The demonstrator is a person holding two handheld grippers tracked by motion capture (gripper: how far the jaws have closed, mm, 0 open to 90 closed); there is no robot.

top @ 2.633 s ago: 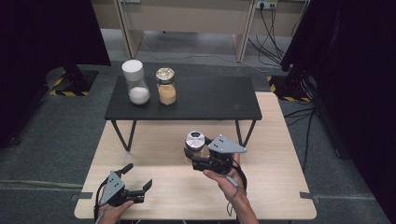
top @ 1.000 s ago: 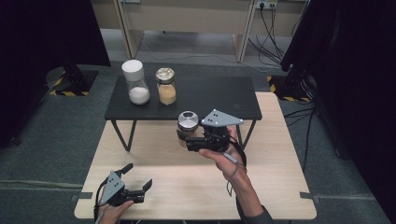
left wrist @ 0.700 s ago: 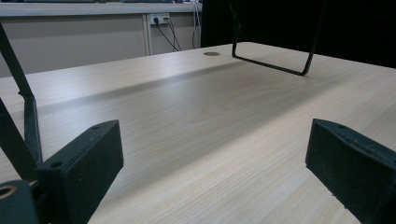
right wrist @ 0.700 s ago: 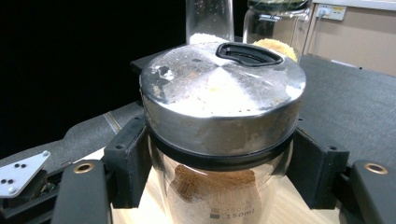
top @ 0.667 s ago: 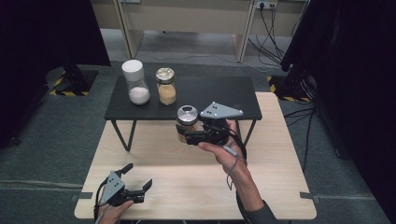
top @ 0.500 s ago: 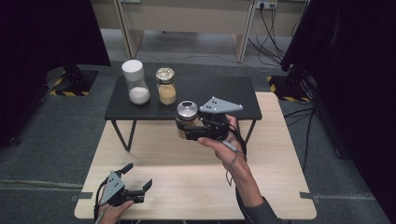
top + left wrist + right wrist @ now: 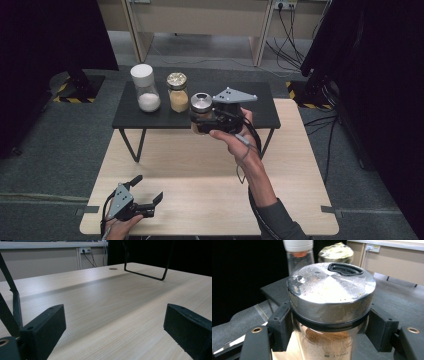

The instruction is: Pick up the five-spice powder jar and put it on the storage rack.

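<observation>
High view, three jars, right gripper [image 7: 200, 120] clamping one steel-lidded jar [image 7: 201, 103], left gripper [image 7: 148, 196] jaws apart.

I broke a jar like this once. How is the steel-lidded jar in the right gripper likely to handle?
The steel-lidded jar looks like clear glass, so probably rigid, smooth and breakable if dropped. The right gripper clamps it just under the lid, so the lid's rim may help stop it sliding down. It is tall and narrow with brown powder inside, so it may tip if set down crooked.
</observation>
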